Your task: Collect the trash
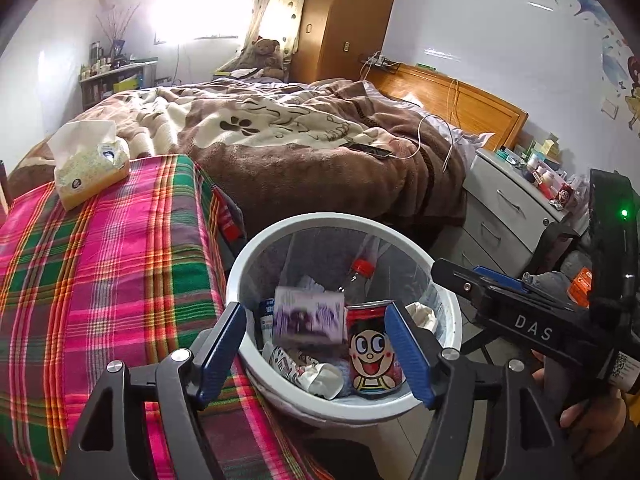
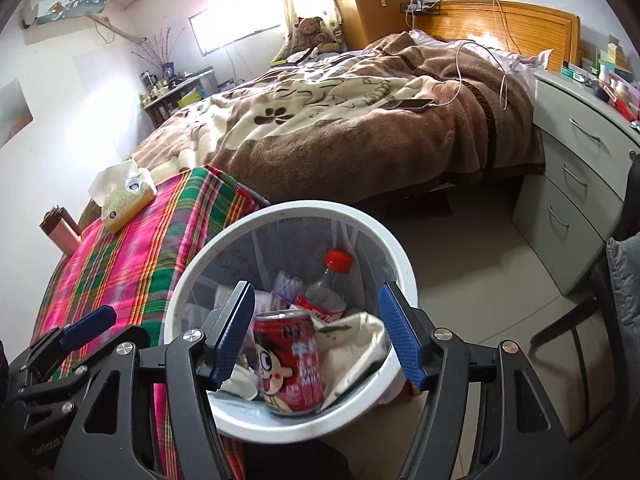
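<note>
While both my grippers are hovering over the white bin (image 2: 208,276), the left gripper (image 1: 316,352) and right gripper (image 2: 316,336) are gaping wide, holding nothing. A blurred purple packet (image 1: 308,316) is hanging between the left fingers, touching neither, and the red can (image 2: 290,360) is lying inside the bin.

The left gripper (image 1: 316,354) is held level and pointed forward, its two blue-padded fingers (image 1: 408,354) spread wide apart with nothing clamped between them. The right gripper (image 2: 316,338) sits in the same pose, jaws splayed wide and empty, blue pads (image 2: 236,336) facing each other across the gap. In the left wrist view the right gripper's black body reaches in from the right edge, gripped from below by the person's bare right hand (image 1: 592,420), while in the right wrist view one blue finger of the left gripper juts in at the lower left, so the two tools sit close side by side.
</note>
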A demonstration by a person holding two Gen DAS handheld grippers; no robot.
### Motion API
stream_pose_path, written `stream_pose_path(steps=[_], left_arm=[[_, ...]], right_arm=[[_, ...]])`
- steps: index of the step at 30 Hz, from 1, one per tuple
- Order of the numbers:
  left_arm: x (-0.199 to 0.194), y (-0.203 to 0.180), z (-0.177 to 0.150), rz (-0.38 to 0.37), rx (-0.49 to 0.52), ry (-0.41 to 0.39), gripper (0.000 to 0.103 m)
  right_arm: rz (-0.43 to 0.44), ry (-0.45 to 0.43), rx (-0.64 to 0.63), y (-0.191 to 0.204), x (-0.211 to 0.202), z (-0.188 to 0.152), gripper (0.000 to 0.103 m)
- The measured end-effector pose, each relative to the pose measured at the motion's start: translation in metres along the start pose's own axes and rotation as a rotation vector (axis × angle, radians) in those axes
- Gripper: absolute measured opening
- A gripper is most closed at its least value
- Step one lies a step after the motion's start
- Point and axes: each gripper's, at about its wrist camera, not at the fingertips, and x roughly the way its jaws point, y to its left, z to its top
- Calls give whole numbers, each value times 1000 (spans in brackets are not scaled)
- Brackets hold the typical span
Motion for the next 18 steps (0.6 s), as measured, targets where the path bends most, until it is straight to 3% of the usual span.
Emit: stream_pose_path(steps=[7,18], left_arm=[[-27,3,-11,44,0,-45,72],[-82,12,-41,158,-9,-146,72]], right_arm=[[22,-28,-11,8,-12,-12,66],[67,-141,-56,27,-43,-43,66]])
